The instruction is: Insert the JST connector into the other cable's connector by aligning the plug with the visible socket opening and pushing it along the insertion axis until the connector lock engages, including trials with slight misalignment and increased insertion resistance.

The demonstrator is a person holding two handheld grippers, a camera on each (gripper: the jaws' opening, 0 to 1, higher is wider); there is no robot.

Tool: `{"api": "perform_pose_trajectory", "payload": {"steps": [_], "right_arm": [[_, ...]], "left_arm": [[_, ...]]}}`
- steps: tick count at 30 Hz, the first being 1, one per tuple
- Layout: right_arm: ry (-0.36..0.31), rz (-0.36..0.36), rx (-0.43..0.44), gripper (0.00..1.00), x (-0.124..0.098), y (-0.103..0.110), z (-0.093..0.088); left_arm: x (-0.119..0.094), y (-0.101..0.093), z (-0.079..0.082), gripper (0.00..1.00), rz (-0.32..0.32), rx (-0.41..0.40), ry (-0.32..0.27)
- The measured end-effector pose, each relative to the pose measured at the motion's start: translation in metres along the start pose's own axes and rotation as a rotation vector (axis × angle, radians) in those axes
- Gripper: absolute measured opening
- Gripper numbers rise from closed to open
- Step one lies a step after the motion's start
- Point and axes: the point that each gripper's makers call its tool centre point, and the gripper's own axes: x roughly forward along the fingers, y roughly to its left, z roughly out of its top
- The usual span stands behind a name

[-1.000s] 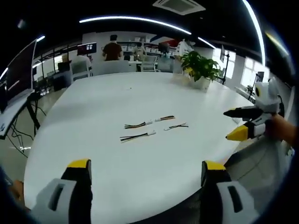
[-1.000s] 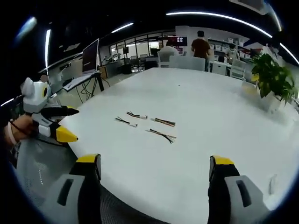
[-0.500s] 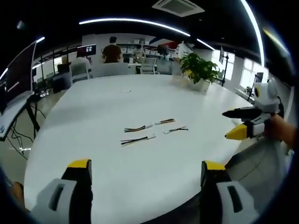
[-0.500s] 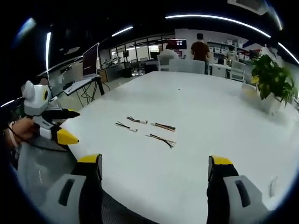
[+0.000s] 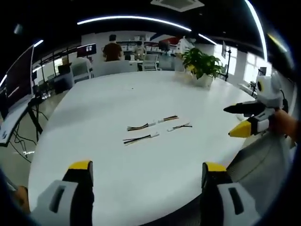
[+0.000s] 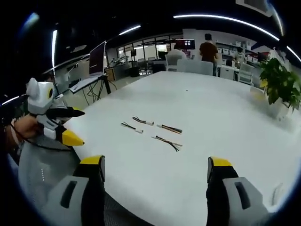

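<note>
- Nothing of the task looks done: four short cables lie loose on the white table (image 5: 94,122), none joined, none picked up
- In the left gripper view, cable A (image 5: 139,138) lies nearest the near edge, cable B (image 5: 139,127) just behind it, cable C (image 5: 168,118) and cable D (image 5: 179,126) to their right; all sit mid-table, well apart from every edge
- The left gripper (image 5: 146,167) has its jaws spread wide and bare, short of the cables, over the near edge
- The right gripper (image 6: 155,162) is likewise released and holding nothing, also at the table's near edge; in the left gripper view it comes in from the right, off the table's right edge
- Left to do, as I judge it: pick a plug and a socket cable, align, push until the lock catches
- The connectors are too small to tell plug from socket, or which way the openings face
- A plant (image 5: 202,69) stands at the far right edge
</note>
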Motion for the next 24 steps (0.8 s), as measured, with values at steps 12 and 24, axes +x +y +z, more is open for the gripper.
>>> {"api": "perform_pose_trajectory", "payload": {"steps": [12,24], "right_arm": [[0.009,0.001,0.015,0.88,0.000,0.001,-0.003],[0.033,0.014,-0.073,0.84,0.002,0.009,-0.001]], "left_arm": [[0.001,-0.006,-0.006,0.93,-0.014,0.053,0.043],[-0.003,-0.008,0.005,0.92,-0.024,0.083,0.009]]}}
